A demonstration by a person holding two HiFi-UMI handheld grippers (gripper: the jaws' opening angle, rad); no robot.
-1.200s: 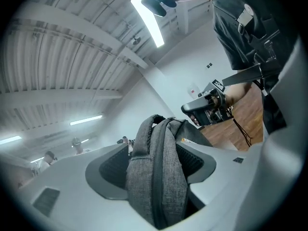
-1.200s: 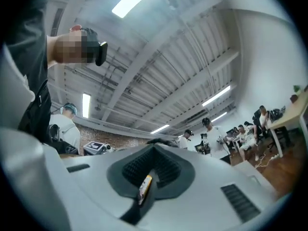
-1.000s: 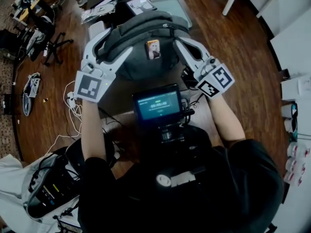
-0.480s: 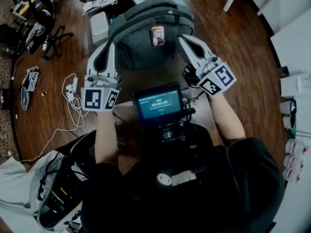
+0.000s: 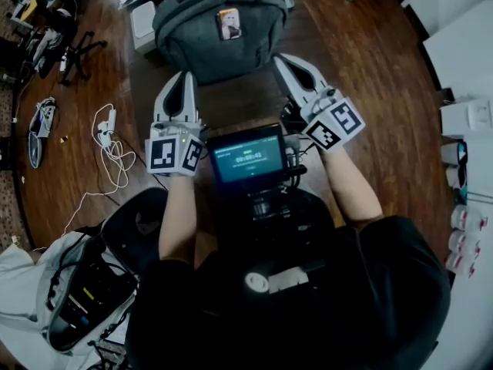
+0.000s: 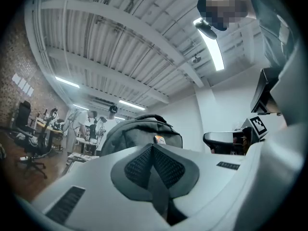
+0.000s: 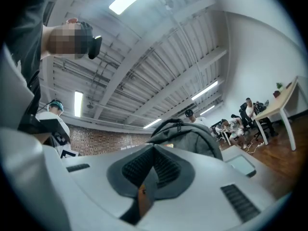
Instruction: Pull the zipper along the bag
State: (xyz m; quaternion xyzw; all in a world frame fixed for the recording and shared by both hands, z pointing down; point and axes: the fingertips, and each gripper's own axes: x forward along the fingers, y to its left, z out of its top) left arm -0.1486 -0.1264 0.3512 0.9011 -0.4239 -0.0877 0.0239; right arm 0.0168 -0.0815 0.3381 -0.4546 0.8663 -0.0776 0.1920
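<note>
A grey backpack [image 5: 219, 25] with a small orange tag on its front stands on the dark table [image 5: 239, 102] at the top of the head view. My left gripper [image 5: 185, 77] sits short of the bag's near left side, shut with nothing between its pads. Off the bag's near right corner, my right gripper [image 5: 281, 58] is also shut and empty. Neither touches the bag. In the left gripper view the backpack [image 6: 142, 131] rises behind the closed left gripper [image 6: 152, 146]. The right gripper view shows the backpack [image 7: 187, 136] beyond the closed right gripper [image 7: 154, 148].
A mounted screen [image 5: 248, 156] glows between my forearms. A white box [image 5: 142, 21] lies left of the backpack. A white cable [image 5: 112, 153] and a shoe [image 5: 38, 126] lie on the wood floor at left. An open black bag [image 5: 85, 299] sits lower left.
The left gripper's jaws, spread against the bag's left side a second ago, have closed. Both grippers have drawn back from the backpack toward me, the left one rolling upright.
</note>
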